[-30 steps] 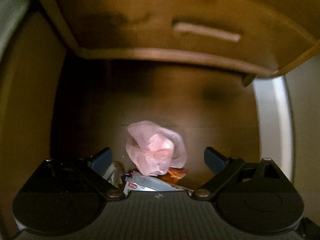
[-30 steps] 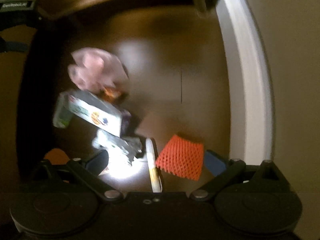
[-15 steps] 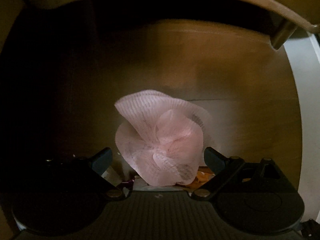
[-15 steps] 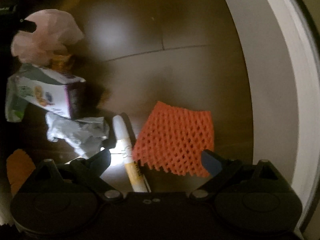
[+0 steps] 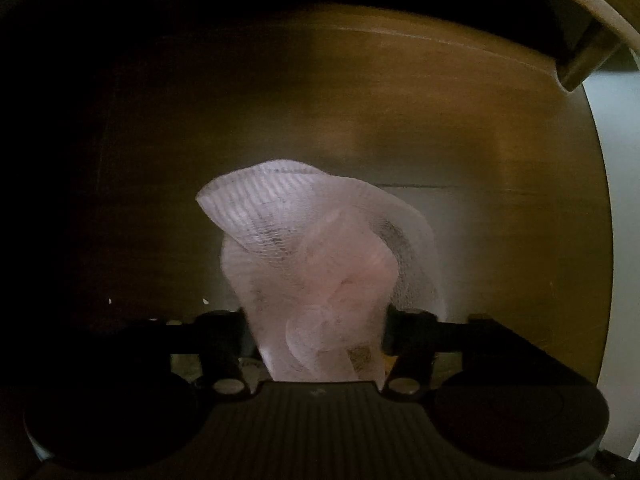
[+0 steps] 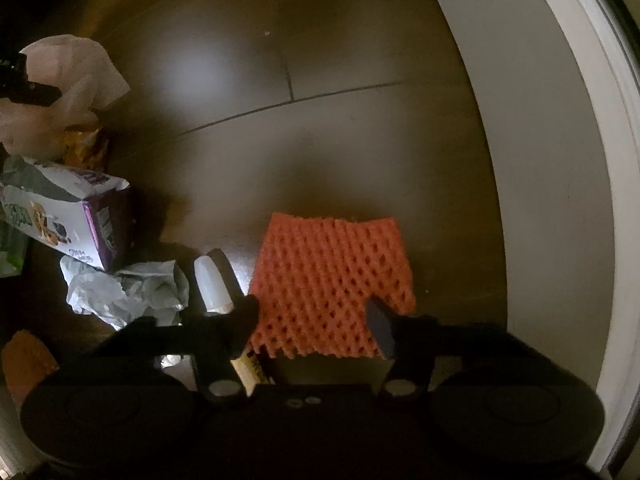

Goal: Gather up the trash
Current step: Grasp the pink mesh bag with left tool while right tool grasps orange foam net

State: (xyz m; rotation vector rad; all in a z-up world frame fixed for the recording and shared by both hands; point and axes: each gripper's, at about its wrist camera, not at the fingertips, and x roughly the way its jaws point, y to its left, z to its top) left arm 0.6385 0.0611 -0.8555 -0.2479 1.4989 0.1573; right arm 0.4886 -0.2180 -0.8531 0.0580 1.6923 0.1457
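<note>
In the left wrist view my left gripper [image 5: 316, 332] is shut on a crumpled pale pink foam net [image 5: 316, 256], which fills the gap between the jaws and bulges up in front of them. The same pink net [image 6: 68, 76] shows at the far left of the right wrist view. My right gripper [image 6: 312, 316] has its jaws closed in on both sides of a flat orange foam net [image 6: 332, 276] on the dark wooden floor [image 6: 320, 128], touching its edges.
Left of the orange net lie a white-capped pen [image 6: 212, 284], crumpled silver-white wrapper [image 6: 124, 292], a white and purple carton [image 6: 64, 216] and an orange scrap [image 6: 28, 360]. A white baseboard [image 6: 560, 160] runs along the right. A wooden furniture edge [image 5: 580, 20] hangs over the floor.
Both grippers have moved down and forward, and their jaws have closed: the left on the pink net, the right onto the orange net.
</note>
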